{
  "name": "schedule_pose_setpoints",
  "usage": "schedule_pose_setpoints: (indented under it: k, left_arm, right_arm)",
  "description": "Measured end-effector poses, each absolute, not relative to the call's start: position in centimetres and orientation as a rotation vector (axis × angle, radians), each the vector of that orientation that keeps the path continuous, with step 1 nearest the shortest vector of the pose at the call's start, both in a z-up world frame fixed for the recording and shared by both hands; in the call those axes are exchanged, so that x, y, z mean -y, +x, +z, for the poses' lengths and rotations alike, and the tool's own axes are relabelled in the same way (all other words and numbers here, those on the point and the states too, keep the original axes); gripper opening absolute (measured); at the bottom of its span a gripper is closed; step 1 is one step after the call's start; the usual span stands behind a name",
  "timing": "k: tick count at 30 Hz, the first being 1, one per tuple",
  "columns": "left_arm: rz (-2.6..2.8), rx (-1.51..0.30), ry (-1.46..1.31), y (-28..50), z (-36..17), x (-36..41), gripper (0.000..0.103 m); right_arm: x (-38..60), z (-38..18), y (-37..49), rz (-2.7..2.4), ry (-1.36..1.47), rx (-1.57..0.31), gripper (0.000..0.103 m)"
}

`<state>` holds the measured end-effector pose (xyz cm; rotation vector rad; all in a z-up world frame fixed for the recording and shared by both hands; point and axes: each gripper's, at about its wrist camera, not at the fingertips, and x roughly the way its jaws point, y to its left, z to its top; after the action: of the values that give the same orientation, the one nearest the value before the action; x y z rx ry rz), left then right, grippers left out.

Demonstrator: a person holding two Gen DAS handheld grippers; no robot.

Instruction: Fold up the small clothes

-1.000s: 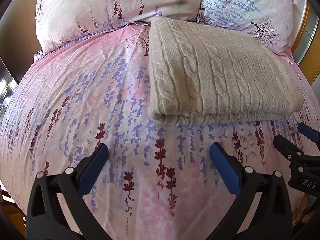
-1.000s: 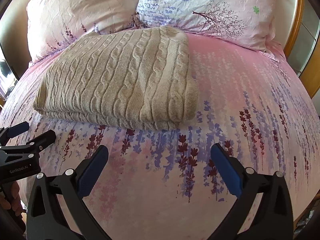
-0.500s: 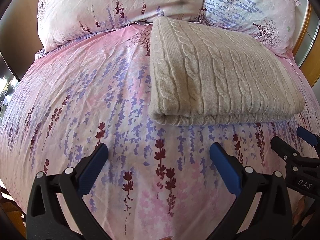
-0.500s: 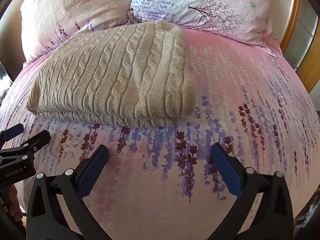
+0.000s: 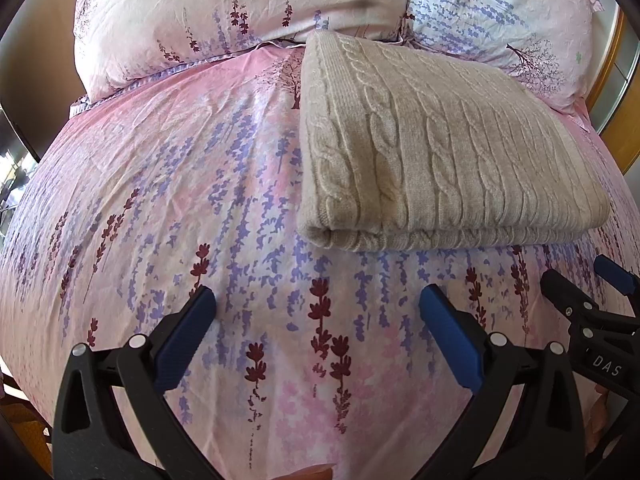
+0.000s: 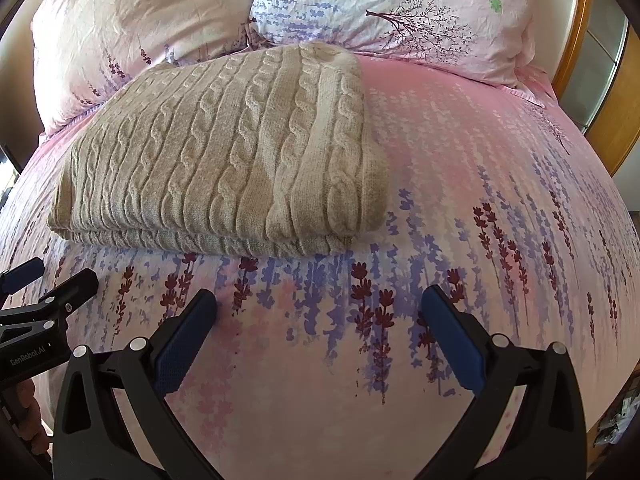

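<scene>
My work surface is a bed under a pink floral cover, two pillows at its head. The cable-knit sweater lies on it, already folded into a flat rectangle, its far edge just touching the pillows. I hold my left gripper and right gripper side by side on the near side of the sweater, apart from it, both spread wide with nothing between the fingers. The fold looks finished to me. The risk now is clumsiness: if I reach back in and a finger snags the loose knit or the sweater's near folded edge, the layers could drag open, or I could pinch up the cover beneath instead.
</scene>
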<state>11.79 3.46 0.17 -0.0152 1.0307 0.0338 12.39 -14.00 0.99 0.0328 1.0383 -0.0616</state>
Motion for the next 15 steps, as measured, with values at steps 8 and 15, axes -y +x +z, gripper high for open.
schedule_pose_setpoints:
  k: [8,15]
  left_arm:
    - [0.034,-1.033,-0.016,11.83,0.16,-3.45,0.101]
    - [0.031,-1.050,-0.015,12.11,-0.01,-3.50,0.101]
  right_arm:
    - [14.00,0.99,12.33,-0.062,0.033,-1.038,0.102]
    - [13.99,0.98,12.31,-0.062,0.033,-1.038,0.102]
